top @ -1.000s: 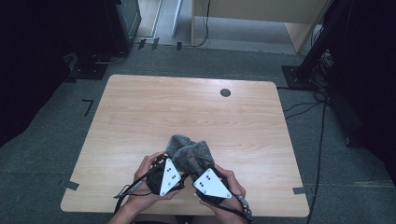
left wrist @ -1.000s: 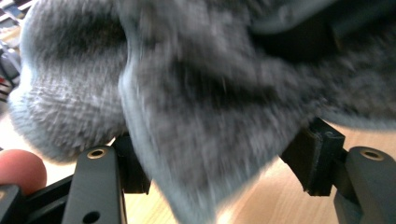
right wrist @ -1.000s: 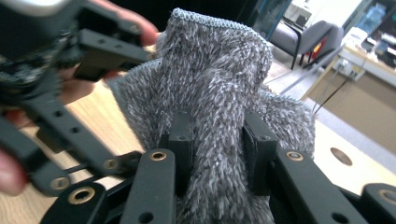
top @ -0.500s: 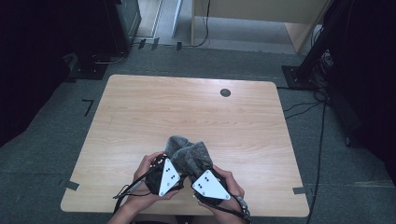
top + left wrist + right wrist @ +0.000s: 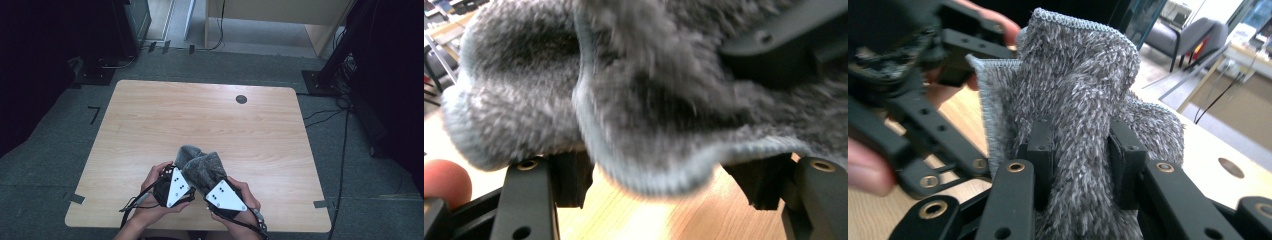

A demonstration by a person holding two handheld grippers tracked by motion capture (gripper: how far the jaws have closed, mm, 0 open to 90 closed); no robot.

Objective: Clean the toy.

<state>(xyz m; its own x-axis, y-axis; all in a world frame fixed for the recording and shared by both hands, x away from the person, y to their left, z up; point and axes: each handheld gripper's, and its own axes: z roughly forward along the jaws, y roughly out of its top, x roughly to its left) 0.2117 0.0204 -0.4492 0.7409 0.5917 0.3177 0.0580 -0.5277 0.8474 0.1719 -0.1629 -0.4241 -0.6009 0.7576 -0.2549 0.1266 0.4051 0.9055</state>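
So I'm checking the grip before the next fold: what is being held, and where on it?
A grey fluffy cloth: the right gripper pinches a bunched fold, and the left gripper grips near its stitched edge.

Left gripper [image 5: 186, 181]: black frame, white three-cornered plate with small dark screw dots, thin black cable trailing off. Right gripper [image 5: 206, 186]: same plate, black cable. Jaws black, bars pierced with holes, brass-ringed screws. Forearms bare.
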